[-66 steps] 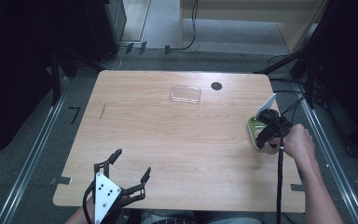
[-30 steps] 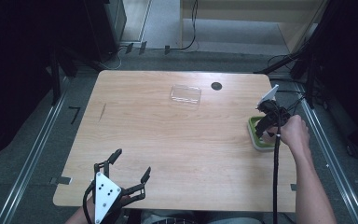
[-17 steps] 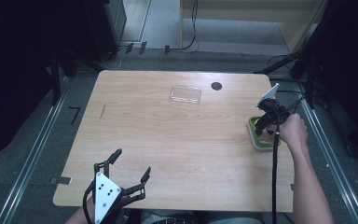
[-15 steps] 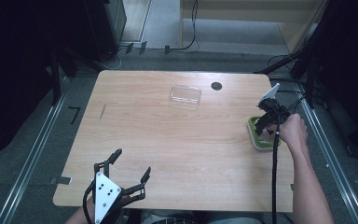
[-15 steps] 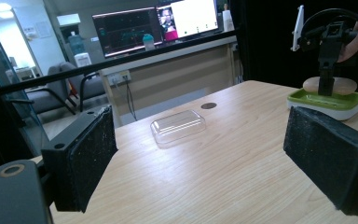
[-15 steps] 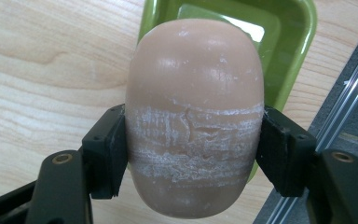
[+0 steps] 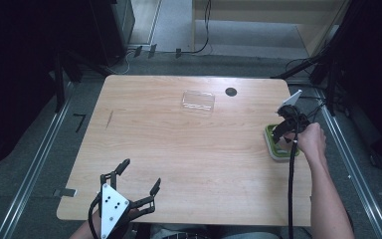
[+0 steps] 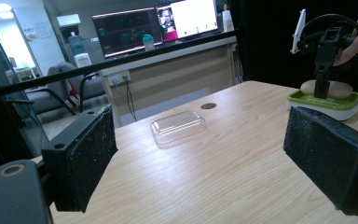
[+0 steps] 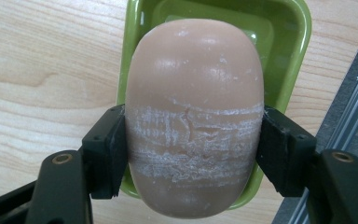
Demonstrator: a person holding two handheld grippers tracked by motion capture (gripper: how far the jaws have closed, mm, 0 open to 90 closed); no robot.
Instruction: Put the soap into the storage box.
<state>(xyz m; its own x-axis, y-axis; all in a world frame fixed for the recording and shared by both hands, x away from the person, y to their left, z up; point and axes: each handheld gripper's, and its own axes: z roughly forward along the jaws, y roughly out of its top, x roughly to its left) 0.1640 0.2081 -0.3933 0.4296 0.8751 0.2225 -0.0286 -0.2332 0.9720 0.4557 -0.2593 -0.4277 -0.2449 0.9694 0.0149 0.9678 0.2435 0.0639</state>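
Jaws of my right gripper point(image 9: 191, 154) clamp the bar of soap point(image 9: 193, 116) from both sides, their black pads pressed flat against its flanks across the cracked, whitish band. Soap fills the gap between them completely and its rounded end reaches out well beyond the tips. Under it sits the green soap dish point(image 9: 289, 60), its rim showing past the soap on either side and ahead of the tips; from the left gripper view the soap point(image 8: 338, 88) lies low over the dish point(image 8: 326, 101), though I cannot tell whether it touches the dish floor. My right hand point(image 7: 311, 139) holds that gripper point(image 7: 284, 130) pointing down at the desk's point(image 7: 179, 144) right edge.

My left gripper point(image 7: 137, 186) has its jaws spread wide with nothing between them, hovering at the near edge of the desk. Ahead of those jaws, well apart from them, a clear plastic lid point(image 8: 178, 127) lies flat on the wood, with a small dark round hole point(image 8: 208, 106) just beyond it.
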